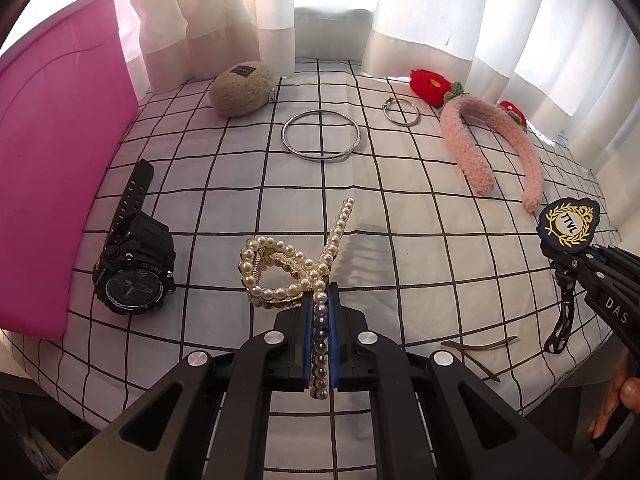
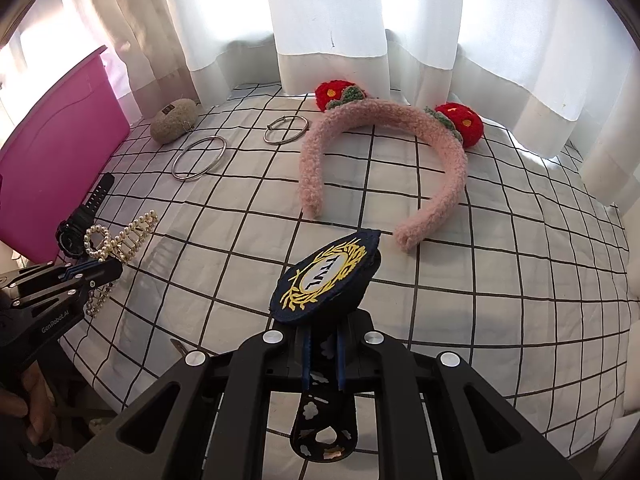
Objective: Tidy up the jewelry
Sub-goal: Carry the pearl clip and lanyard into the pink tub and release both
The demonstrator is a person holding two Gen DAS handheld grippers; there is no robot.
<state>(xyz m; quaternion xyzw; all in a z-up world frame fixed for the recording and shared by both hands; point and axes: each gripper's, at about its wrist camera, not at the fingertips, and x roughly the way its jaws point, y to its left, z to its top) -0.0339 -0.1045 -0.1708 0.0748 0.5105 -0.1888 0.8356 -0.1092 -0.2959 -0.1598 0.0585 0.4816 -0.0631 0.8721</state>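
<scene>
My left gripper (image 1: 320, 304) is shut on a pearl hair claw (image 1: 280, 268) and holds it just above the checked cloth; it also shows in the right wrist view (image 2: 116, 240). My right gripper (image 2: 322, 320) is shut on a black hair clip bearing a navy badge with gold embroidery (image 2: 326, 274); the badge shows at the right edge of the left wrist view (image 1: 568, 226). A black sport watch (image 1: 134, 268), a large silver bangle (image 1: 320, 134), a smaller silver hoop (image 1: 401, 111) and a pink fuzzy headband with red flowers (image 2: 384, 160) lie on the cloth.
A pink plastic bin (image 1: 56, 152) stands at the left edge of the table. A beige fuzzy pouch (image 1: 242, 90) lies near the curtain at the back. Thin brown hairpins (image 1: 478, 354) lie near the front right. White curtains hang behind the table.
</scene>
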